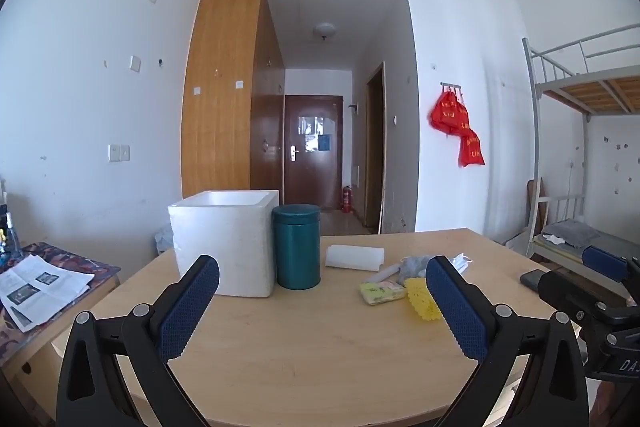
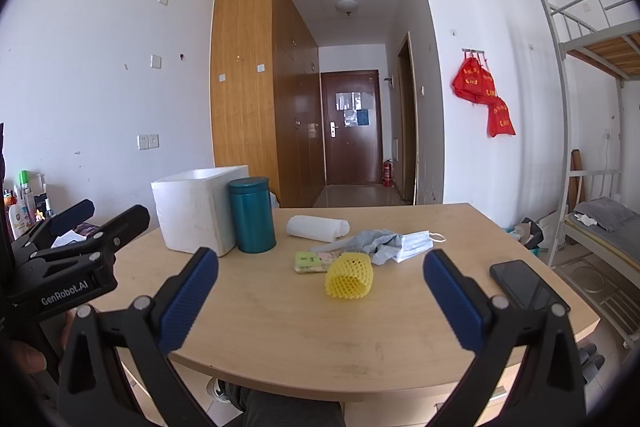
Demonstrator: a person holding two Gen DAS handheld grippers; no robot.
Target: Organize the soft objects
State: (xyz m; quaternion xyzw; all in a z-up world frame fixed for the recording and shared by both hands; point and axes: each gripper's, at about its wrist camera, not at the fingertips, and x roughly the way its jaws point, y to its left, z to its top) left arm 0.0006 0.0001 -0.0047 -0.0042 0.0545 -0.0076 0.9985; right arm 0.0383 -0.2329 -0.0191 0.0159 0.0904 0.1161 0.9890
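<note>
Tongs came first in both views: the left tongs (image 1: 322, 301) and the right tongs (image 2: 320, 291) both stood spread as wide as they go, holding nothing, hovering over the near edge of the pale wooden desk (image 2: 280, 339). Nearest the right tongs lay the yellow foam mesh fruit sleeve (image 2: 349, 275), on its side, touching a flat green-and-yellow packet (image 2: 310, 261). Behind those sat a crumpled grey cloth (image 2: 378, 243), overlapped by a white pleated face mask (image 2: 416, 245), then a white rolled foam sheet (image 2: 318, 227).

Risks looked plain — the mesh sleeve would likely crush or roll away if pinched off-centre, and a grab at the cloth could drag the mask along by its loop. A black smartphone (image 2: 528, 285) lay near the right edge, where a wide sweep might knock it off.

Farthest back, a tall teal metal canister (image 2: 252, 215) stood touching the white foam box (image 2: 196, 211) — likely the bin — and a reach over it could tip the canister.
</note>
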